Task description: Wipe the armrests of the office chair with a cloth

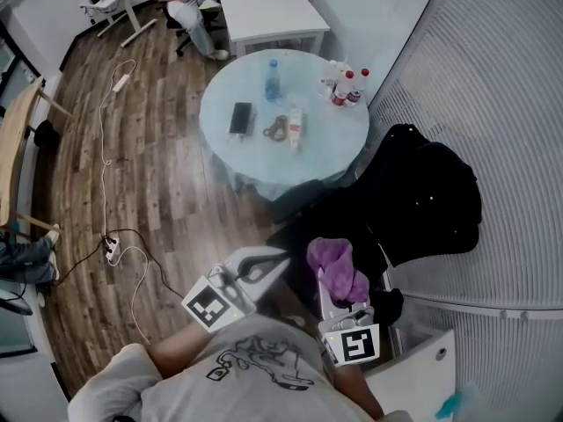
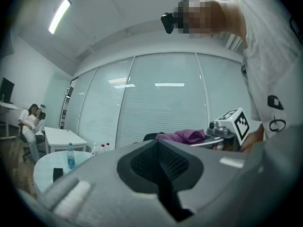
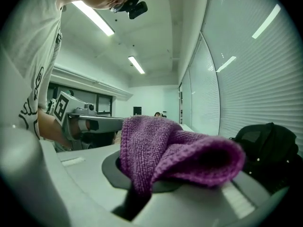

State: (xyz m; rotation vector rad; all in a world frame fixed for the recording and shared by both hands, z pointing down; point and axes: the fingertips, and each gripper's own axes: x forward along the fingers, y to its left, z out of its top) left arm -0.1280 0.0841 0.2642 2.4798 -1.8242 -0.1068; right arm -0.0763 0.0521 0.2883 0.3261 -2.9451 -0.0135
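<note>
In the head view my right gripper (image 1: pixel 327 281) is shut on a crumpled purple cloth (image 1: pixel 338 265), which bulges up out of its jaws. The cloth (image 3: pixel 175 150) fills the right gripper view, draped over the shut right gripper (image 3: pixel 142 186). My left gripper (image 1: pixel 274 260) is held beside it, to the left, and its jaws meet with nothing between them (image 2: pixel 161 164). Both hover just in front of the black office chair (image 1: pixel 413 192). I cannot pick out the chair's armrests in the dark mass. The chair back (image 3: pixel 267 145) shows at the right of the right gripper view.
A round glass table (image 1: pixel 220 104) stands beyond the chair with a water bottle (image 1: pixel 273 79), a phone (image 1: pixel 240 118), small bottles (image 1: pixel 347 86) and oddments. Cables and a power strip (image 1: pixel 112 251) lie on the wooden floor. A person (image 1: pixel 186 3) sits far back by a white table (image 1: pixel 268 11).
</note>
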